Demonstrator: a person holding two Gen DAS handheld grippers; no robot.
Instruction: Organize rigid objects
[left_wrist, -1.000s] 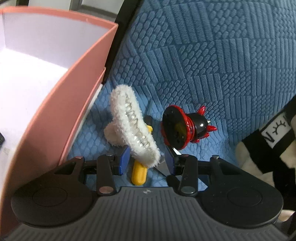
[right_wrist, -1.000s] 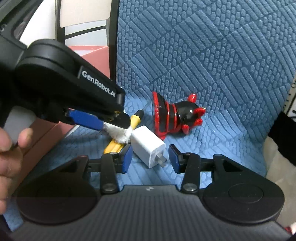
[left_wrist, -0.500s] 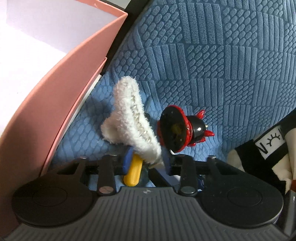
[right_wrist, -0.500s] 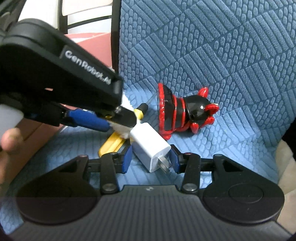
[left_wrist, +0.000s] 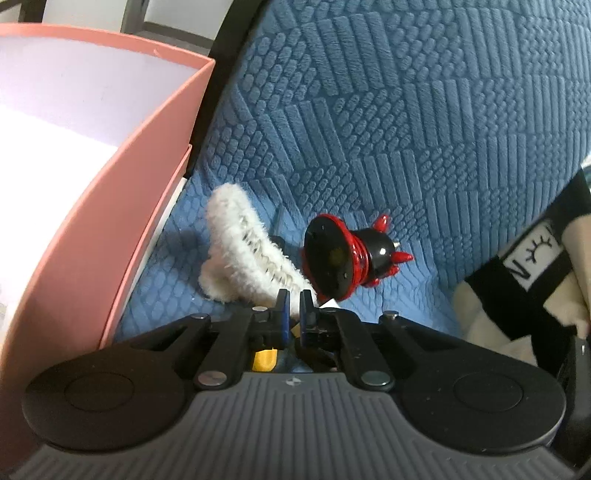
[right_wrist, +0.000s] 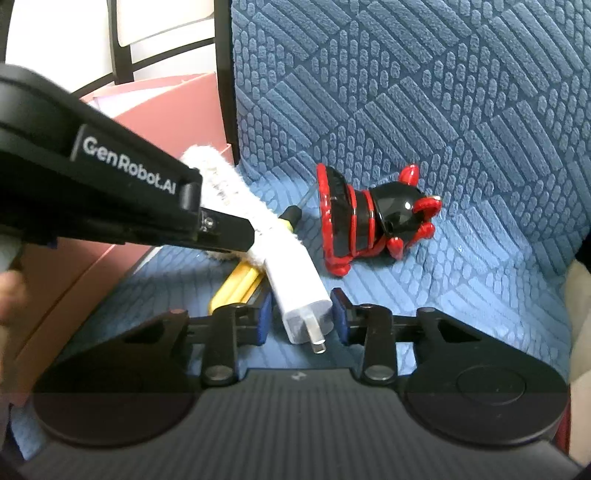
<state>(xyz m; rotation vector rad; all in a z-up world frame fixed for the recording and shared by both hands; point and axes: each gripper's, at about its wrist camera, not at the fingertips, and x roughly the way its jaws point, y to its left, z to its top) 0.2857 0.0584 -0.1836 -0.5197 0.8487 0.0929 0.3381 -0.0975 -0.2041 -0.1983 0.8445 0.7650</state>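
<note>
A fluffy white hair claw clip (left_wrist: 243, 254) lies on the blue seat cushion (left_wrist: 406, 147). My left gripper (left_wrist: 290, 310) is shut on its near end; it also shows in the right wrist view (right_wrist: 229, 184). A white plug charger (right_wrist: 299, 291) lies between the blue pads of my right gripper (right_wrist: 301, 314), whose jaws stand a little apart around it. A yellow-handled screwdriver (right_wrist: 240, 280) lies under the clip. A red and black figurine (right_wrist: 373, 218) lies on its side to the right, also in the left wrist view (left_wrist: 347, 254).
A pink box (left_wrist: 110, 192) with a white inside stands at the left, against the cushion. A black and cream plush item (left_wrist: 524, 280) sits at the right. The chair's black frame (right_wrist: 223, 74) rises behind the box.
My left gripper has closed from wide open onto the white clip's end. My right gripper has moved forward so the charger lies between its pads, and its jaws have narrowed.
</note>
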